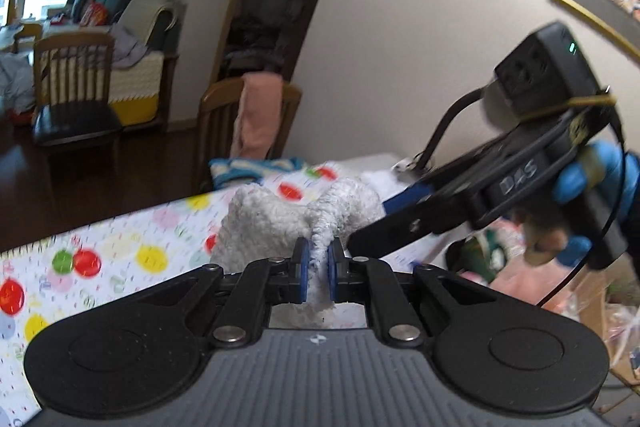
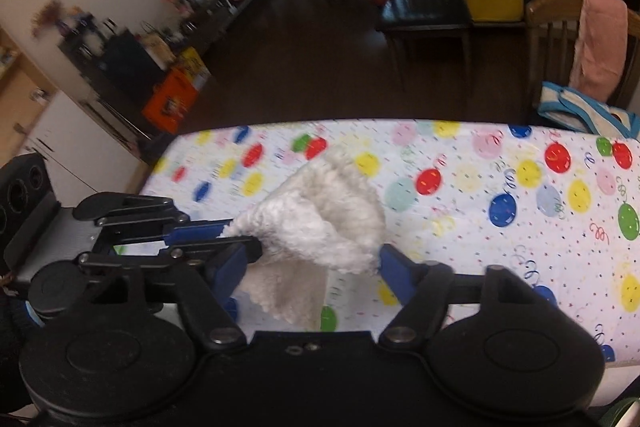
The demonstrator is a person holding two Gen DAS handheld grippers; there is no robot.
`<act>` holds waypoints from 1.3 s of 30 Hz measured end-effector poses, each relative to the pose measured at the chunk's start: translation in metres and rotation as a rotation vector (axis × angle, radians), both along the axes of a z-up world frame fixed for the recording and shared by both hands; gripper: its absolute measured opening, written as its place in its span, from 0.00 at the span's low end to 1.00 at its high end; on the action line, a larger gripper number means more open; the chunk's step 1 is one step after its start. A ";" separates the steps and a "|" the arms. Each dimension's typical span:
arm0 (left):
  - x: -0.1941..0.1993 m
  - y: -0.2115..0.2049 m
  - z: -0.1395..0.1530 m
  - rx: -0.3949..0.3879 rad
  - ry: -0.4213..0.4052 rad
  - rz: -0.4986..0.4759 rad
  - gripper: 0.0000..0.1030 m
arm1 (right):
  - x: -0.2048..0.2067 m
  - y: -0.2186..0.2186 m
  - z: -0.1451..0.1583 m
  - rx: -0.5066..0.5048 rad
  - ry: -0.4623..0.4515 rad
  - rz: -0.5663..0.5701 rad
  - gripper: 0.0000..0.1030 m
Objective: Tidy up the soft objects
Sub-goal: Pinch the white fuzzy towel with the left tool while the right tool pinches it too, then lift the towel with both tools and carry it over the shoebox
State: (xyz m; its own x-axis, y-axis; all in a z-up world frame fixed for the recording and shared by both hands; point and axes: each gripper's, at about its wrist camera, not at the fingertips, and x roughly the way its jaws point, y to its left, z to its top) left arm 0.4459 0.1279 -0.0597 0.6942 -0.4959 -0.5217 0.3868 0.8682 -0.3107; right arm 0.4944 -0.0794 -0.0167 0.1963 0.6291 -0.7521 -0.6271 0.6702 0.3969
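1. The left gripper, at lower centre of the left wrist view, is pinching the cloth: its blue pads are pressing together on a narrow ridge of the white fleece.
2. The cloth is bulging into two lobes beyond the pads, and a flap is hanging below them. It is being held above the table, near the middle of that view.
3. The right gripper, at lower centre of the right wrist view, is standing with its jaws spread. The cloth is hanging between them. Its edge is lying just beside the right-hand finger, and no squeeze is showing.
4. In the same view the left gripper is reaching in from the left edge and clamping the cloth's left corner, just above the right gripper's left-hand finger.
5. The right hand, in a blue glove, is gripping the right gripper's handle at the right edge of the left wrist view. That tool's fingers are slanting down-left towards the cloth.
6. The table is wearing a white cover printed with coloured balloons and is filling the middle band of the right wrist view.
7. A chair is standing at the table's far side, upper right, with a pink towel hanging over its back.
8. A striped fabric is lying below the towel, at the table's far edge.
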 end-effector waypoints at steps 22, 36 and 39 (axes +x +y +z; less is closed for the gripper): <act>-0.090 -0.118 0.148 0.163 -0.177 -0.081 0.09 | -0.111 -0.110 0.098 0.157 -0.310 -0.033 0.11; -0.112 -0.247 0.143 0.064 -0.185 -0.086 0.09 | -0.127 -0.221 0.093 0.071 -0.336 -0.155 0.10; -0.106 -0.270 0.138 0.057 -0.170 -0.111 0.09 | -0.128 -0.242 0.088 0.063 -0.336 -0.186 0.10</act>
